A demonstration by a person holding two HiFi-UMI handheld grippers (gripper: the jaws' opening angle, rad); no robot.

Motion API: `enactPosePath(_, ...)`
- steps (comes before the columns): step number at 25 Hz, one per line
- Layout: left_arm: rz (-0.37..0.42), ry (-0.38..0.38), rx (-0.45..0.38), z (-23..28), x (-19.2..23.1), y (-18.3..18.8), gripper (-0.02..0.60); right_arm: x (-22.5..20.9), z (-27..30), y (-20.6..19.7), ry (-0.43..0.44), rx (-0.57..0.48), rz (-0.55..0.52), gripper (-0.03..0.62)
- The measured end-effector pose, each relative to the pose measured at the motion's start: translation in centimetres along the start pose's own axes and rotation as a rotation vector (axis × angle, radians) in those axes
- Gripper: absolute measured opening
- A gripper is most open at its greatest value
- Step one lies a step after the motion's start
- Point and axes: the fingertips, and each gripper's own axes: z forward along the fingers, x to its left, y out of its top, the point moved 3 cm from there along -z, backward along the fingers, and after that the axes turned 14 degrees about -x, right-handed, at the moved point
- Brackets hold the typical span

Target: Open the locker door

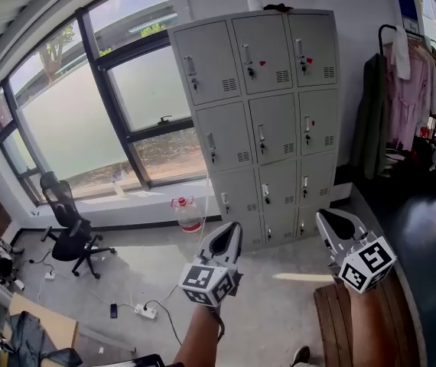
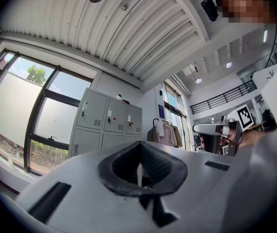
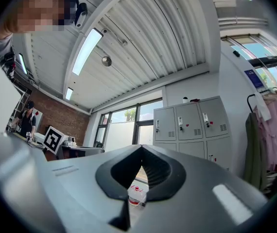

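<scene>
Lockers (image 1: 260, 128) against the far wall beside a window (image 1: 88, 121), with all doors shut. Left tool (image 1: 233, 229) and right tool (image 1: 322, 217) both clenched on nothing, well apart from the doors. Task seemingly unstarted: approach, handle grasp and pull all left.

Daylit through tall dark-framed windows (image 1: 88, 113) from nine to eleven o'clock in the head view, with a white wall (image 1: 363, 21) at one o'clock and a clothes rack (image 1: 413, 90) hung with garments at two o'clock. Floored in grey concrete floor (image 1: 279, 319), with a black office chair (image 1: 69, 232) at nine o'clock below the sill, a white power strip (image 1: 145, 310) at seven o'clock, a wooden desk (image 1: 42, 323) at eight o'clock and dark wooden slats (image 1: 333, 319) at five o'clock. Roofed by a white corrugated ceiling (image 2: 129, 28) with a long strip light (image 3: 86, 50), and closed by a red brick wall (image 3: 65, 115) at nine o'clock in the right gripper view.
</scene>
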Motion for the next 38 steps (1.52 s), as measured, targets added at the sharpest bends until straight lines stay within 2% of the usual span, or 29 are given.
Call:
enactPosePath(14, 0.036, 0.039, 0.002, 10.9, 3.3, -5.9, 0.006, -10.6, 6.0, -6.7, 0.048, 0.010, 0.048, -0.006)
enactPosePath(22, 0.050, 0.058, -0.005, 14.8, 4.8, -8.3, 0.006, -14.9, 9.0, -9.4, 0.076, 0.014, 0.066, -0.006)
enactPosePath(30, 0.043, 0.061, 0.008, 19.4, 10.1, -11.8, 0.006, -18.6, 14.6, -14.0, 0.068, 0.019, 0.080, -0.006)
enactPosePath(38, 0.036, 0.019, 0.003, 24.3, 17.3, -13.9, 0.006, -21.2, 22.0, -18.2, 0.034, 0.020, 0.070, -0.006)
